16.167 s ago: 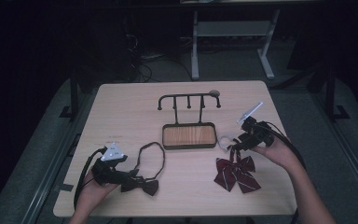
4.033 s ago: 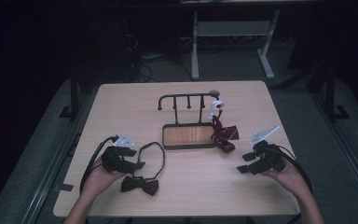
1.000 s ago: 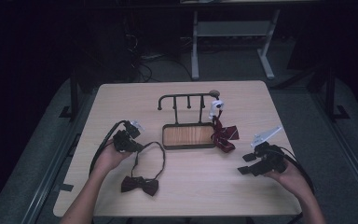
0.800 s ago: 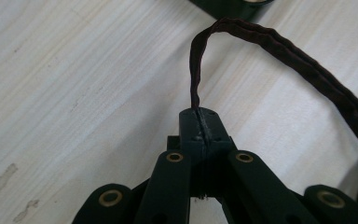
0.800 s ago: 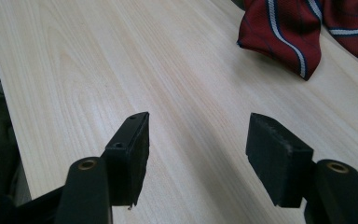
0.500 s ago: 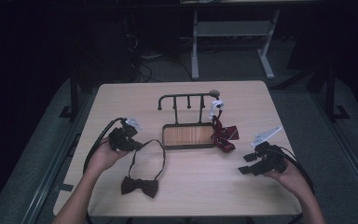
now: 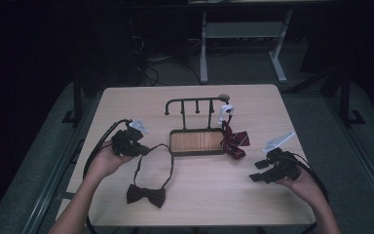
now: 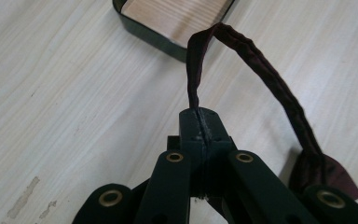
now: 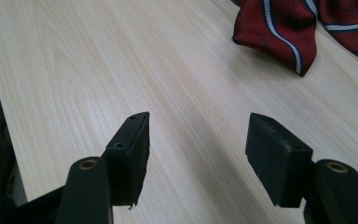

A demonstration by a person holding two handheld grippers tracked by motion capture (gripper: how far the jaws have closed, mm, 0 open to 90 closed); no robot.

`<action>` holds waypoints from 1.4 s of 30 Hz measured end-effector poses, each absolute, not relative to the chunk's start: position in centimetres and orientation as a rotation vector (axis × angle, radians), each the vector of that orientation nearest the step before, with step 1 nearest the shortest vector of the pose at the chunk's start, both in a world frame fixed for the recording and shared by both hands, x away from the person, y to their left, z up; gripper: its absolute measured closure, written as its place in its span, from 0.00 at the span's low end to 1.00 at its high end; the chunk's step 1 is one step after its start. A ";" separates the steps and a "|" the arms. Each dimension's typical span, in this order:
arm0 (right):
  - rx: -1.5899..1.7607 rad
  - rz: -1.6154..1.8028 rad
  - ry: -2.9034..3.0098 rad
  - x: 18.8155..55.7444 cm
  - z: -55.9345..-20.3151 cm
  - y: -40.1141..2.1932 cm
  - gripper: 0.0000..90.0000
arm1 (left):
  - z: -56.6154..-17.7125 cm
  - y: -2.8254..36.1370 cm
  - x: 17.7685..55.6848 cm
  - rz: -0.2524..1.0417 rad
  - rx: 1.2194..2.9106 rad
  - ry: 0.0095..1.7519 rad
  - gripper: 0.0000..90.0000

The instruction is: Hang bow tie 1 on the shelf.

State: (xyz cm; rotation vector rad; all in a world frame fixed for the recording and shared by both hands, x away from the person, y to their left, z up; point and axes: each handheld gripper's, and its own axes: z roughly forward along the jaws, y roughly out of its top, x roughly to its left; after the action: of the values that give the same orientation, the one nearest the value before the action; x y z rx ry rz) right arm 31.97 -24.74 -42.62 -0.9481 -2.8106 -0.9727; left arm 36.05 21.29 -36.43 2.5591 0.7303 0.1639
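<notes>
One L gripper (image 8: 200, 122) clamped on bow tie strap (image 8: 261, 70), bow (image 7: 146, 196) below; R gripper (image 9: 198, 156) open

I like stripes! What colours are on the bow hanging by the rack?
The hanging bow is dark red with thin white and blue stripes, clearest in the right gripper view.

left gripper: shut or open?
Shut: the left gripper has its jaws pressed together on the dark bow tie's strap.

L hand-held gripper (image 8: 200, 126) clamped, R (image 9: 196, 149) agape.
</notes>
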 end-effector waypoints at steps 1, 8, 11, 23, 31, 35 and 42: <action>-0.946 -0.974 -2.803 31.9 -42.6 -24.7 0.45 | -36.3 21.2 36.0 0.162 2.558 0.727 1.00; -0.942 -0.987 -2.798 32.0 -42.5 -24.8 0.45 | -35.3 21.0 35.8 0.165 2.551 0.710 1.00; -0.943 -0.986 -2.798 32.0 -42.5 -24.8 0.45 | -34.9 20.9 35.8 0.165 2.556 0.694 1.00; -0.941 -0.997 -2.795 32.1 -42.5 -24.9 0.45 | -33.0 20.8 35.1 0.153 2.556 0.626 1.00; -0.949 -1.007 -2.786 32.2 -42.5 -25.0 0.45 | -31.5 20.7 34.6 0.166 2.549 0.594 1.00; -0.961 -1.013 -2.786 32.3 -42.4 -25.1 0.45 | -31.0 20.6 34.6 0.167 2.548 0.582 1.00; -0.968 -1.014 -2.783 32.1 -42.3 -25.2 0.45 | -30.3 20.5 34.6 0.166 2.547 0.557 1.00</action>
State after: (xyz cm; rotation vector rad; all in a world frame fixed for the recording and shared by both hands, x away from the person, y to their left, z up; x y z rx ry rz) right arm 32.14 -25.22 -42.35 -0.9684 -2.7834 -1.0144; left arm 34.57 20.52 -30.30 2.5467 0.5573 0.1662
